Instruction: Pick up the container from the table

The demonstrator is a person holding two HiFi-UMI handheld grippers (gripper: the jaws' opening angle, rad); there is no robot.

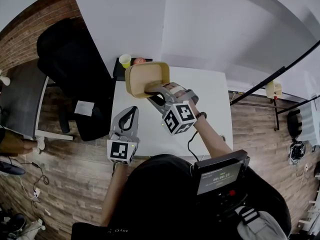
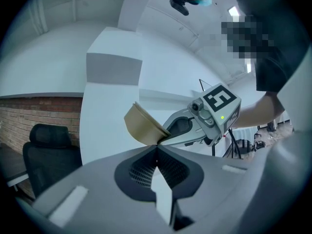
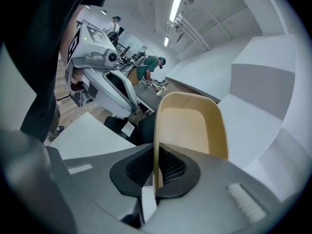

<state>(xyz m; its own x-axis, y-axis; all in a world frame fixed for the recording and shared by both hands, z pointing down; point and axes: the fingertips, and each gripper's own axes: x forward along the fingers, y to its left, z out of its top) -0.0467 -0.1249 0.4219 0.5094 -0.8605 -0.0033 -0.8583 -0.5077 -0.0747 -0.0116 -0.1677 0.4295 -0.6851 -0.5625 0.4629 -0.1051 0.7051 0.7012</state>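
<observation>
1. The small screen (image 1: 219,176) on the person's chest is showing light digits on a dark ground, but they are too small to read.
2. Each gripper is carrying a cube with black-and-white square markers: one cube (image 1: 122,151) is sitting on the left gripper and the other (image 1: 179,118) on the right. They are showing patterns only, no words.
3. The right gripper (image 3: 156,167) is clamping down on the container (image 3: 192,126). Its jaws are standing almost together, with only the thin side wall pinched between the pads.
4. The container, a tan, open, rounded box, is hanging in the air above the far part of the white worktop (image 1: 210,99). It is tipping onto its side, so its opening is facing the head camera, and it is touching nothing except the right gripper.
5. The left gripper (image 2: 156,146) is keeping its jaws fully together with nothing between them. It is hovering just beside the right gripper, nearer the person, and is not touching the container.
6. A yellow cup (image 1: 125,60) is standing beyond the worktop's far edge.
</observation>
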